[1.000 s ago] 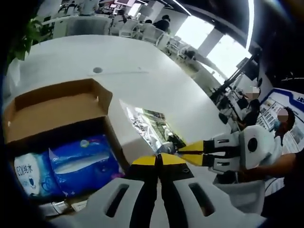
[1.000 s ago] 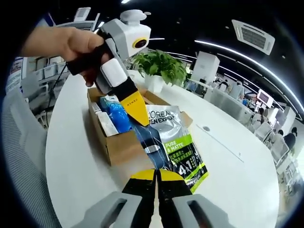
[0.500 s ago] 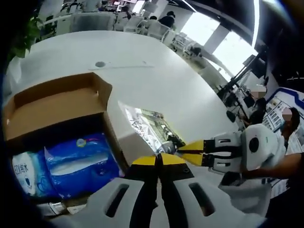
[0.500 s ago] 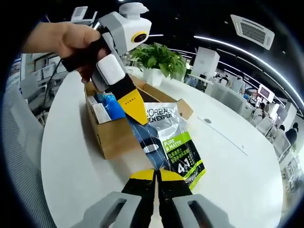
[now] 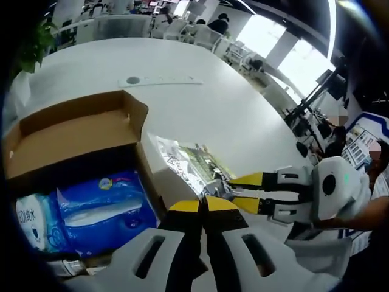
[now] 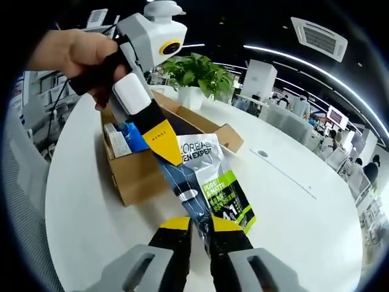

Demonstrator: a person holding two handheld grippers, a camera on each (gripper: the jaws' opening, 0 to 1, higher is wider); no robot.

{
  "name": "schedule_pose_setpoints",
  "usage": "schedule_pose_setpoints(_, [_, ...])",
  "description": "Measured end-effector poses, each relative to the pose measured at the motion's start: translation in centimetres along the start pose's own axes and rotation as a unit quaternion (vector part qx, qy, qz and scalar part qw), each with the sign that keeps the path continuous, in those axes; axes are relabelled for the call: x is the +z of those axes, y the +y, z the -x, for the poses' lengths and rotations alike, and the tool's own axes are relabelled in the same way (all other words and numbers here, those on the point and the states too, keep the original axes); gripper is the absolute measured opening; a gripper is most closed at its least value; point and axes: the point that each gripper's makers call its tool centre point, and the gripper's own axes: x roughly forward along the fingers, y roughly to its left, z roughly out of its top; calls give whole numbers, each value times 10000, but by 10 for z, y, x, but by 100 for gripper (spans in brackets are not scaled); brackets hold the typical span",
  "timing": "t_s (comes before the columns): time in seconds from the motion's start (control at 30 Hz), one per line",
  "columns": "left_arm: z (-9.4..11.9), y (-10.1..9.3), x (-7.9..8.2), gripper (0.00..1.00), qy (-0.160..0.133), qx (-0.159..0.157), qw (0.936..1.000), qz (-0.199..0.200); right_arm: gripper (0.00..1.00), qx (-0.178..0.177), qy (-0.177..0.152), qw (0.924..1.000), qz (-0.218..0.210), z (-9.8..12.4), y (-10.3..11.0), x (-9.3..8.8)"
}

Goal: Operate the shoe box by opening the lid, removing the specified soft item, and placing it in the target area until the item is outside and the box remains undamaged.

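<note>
White and round, the desk [image 6: 316, 225] carries the open shoe box [image 6: 137, 173], with the L'Oreal pouch [image 6: 209, 182] lying just outside it. My right gripper [image 6: 199, 226] stands parted around the pouch's edge; my left gripper [image 5: 202, 205] looks pressed shut. I should withdraw gently, clear of the cardboard. Blue tissue packs [image 5: 103, 207] inside show best from the left gripper view.

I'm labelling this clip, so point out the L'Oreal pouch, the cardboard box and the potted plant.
L'Oreal pouch [image 6: 220, 193]: right gripper view, on its green panel.
cardboard box [image 6: 141, 176]: right gripper view, on its near side wall.
potted plant [image 6: 196, 74]: right gripper view, on its leaves.
</note>
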Motion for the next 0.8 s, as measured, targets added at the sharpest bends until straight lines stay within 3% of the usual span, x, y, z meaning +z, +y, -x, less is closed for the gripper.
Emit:
schedule_pose_setpoints(0.23, [-2,1,0,0,-10,39,10000,15,8,11,-59,10000,3,-7,2,7])
schedule_pose_setpoints(0.57, [-6,3,0,0,-13,131,9999,61,8,105,-62,9992,386,-17,12,13])
schedule_pose_setpoints(0.8, [-7,5,2,0,-19,171,9998,68,1,174,-128,9987,468,-21,14,15])
